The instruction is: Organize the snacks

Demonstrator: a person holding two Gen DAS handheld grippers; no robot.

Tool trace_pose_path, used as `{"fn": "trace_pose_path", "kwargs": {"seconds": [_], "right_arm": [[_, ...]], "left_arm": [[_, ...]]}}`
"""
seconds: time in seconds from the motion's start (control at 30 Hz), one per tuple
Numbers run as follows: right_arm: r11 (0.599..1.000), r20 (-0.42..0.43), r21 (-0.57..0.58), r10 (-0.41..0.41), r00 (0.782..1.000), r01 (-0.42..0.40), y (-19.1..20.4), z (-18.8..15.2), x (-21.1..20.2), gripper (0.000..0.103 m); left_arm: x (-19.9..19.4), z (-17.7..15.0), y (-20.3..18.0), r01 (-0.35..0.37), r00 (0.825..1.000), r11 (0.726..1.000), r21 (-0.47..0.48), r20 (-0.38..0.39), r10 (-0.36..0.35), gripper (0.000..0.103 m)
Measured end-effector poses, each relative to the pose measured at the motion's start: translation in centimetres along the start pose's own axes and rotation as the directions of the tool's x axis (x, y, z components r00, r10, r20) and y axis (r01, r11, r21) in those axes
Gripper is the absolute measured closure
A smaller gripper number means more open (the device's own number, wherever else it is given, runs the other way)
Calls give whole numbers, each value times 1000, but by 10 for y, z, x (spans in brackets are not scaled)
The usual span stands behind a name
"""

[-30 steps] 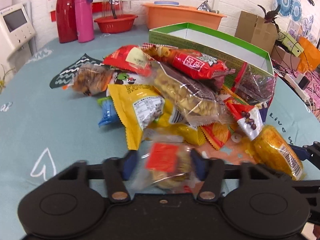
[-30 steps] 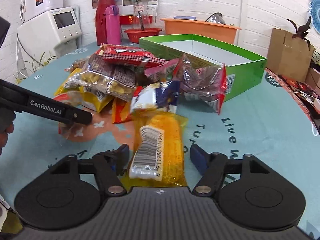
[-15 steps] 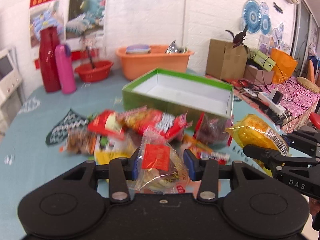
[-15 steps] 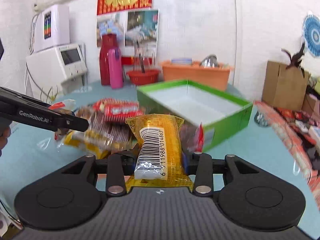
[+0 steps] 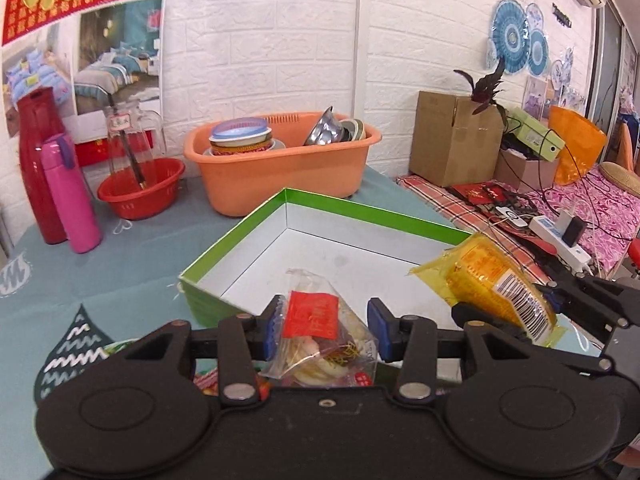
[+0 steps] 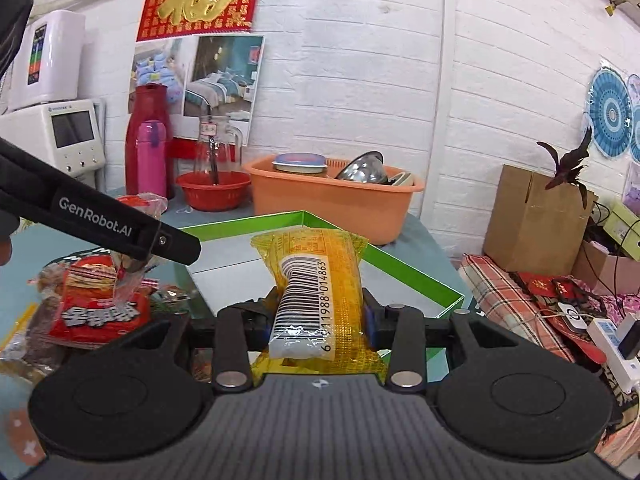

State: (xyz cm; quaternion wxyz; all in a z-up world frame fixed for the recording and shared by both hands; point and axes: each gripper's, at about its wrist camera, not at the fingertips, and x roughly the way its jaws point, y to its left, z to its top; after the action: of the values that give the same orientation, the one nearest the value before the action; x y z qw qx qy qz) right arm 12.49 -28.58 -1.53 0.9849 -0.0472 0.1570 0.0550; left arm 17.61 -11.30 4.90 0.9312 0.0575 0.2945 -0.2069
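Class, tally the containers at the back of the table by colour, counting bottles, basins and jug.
Red: 2, red bottle and red basin
Pink: 1, pink bottle
Orange: 1, orange basin
Clear: 1, glass jug
Total: 5

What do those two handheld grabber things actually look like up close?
Both are matte black plastic. Each gripper, left and right, has two round discs on its body, silver rivets on the linkage bars and blue finger pads. The left one's side reads "GenRobot.AI" in white.
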Motion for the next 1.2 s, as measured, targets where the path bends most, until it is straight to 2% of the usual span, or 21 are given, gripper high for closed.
{"fn": "trace_pose_path", "kwargs": {"seconds": [0.2, 0.43, 0.47, 0.5, 0.53, 0.57, 0.6, 0.67, 0.77, 0.9, 1.03, 1.2], "right_arm": [[999, -52, -4, 31, 998, -32, -11, -5, 44, 37], [997, -95, -70, 33, 995, -39, -2, -9, 68, 36], [996, -97, -79, 29, 995, -36, -1, -10, 71, 30], [995, -100, -91, 29, 995, -38, 0, -11, 71, 22], [995, -97, -97, 23, 995, -32, 0, -12, 73, 17], [995, -89, -97, 10, 996, -19, -1, -12, 72, 2], [995, -79, -97, -11, 997, 3, -2, -11, 70, 0], [995, -67, -96, -34, 997, 28, -8, -9, 64, 0], [997, -45, -77, -16, 999, 13, -14, 1, 46, 0], [997, 27, -65, -29, 999, 31, -11, 13, 5, 0], [998, 74, -29, 53, 996, -51, -4, 12, -36, 0], [989, 68, -17, 147, 987, -146, 14, -7, -67, 0]], "left_arm": [[49, 14, 5, -7, 999, 1000, -11, -52, 7, 32], [86, 19, 7, -1, 995, 1000, -7, -101, 1, 30], [88, 17, 7, -6, 996, 1000, -6, -91, 5, 17], [88, 17, 8, -12, 997, 1000, -4, -80, 12, 0], [86, 16, 8, -15, 997, 1000, -3, -69, 15, 0], [82, 16, 9, -14, 999, 1000, -1, -49, 14, 0], [77, 15, 9, -14, 1000, 1000, 3, -25, 14, 0], [67, 18, 7, -24, 1000, 999, 21, -6, 24, 0], [45, 22, 10, -24, 1000, 999, 27, 3, 23, 0], [3, 18, 16, -77, 997, 997, 29, 26, 76, 0], [-40, -1, 27, -143, 989, 989, 26, 38, 142, 0], [-80, -41, 49, -151, 988, 987, -54, 36, 153, 0]]}}
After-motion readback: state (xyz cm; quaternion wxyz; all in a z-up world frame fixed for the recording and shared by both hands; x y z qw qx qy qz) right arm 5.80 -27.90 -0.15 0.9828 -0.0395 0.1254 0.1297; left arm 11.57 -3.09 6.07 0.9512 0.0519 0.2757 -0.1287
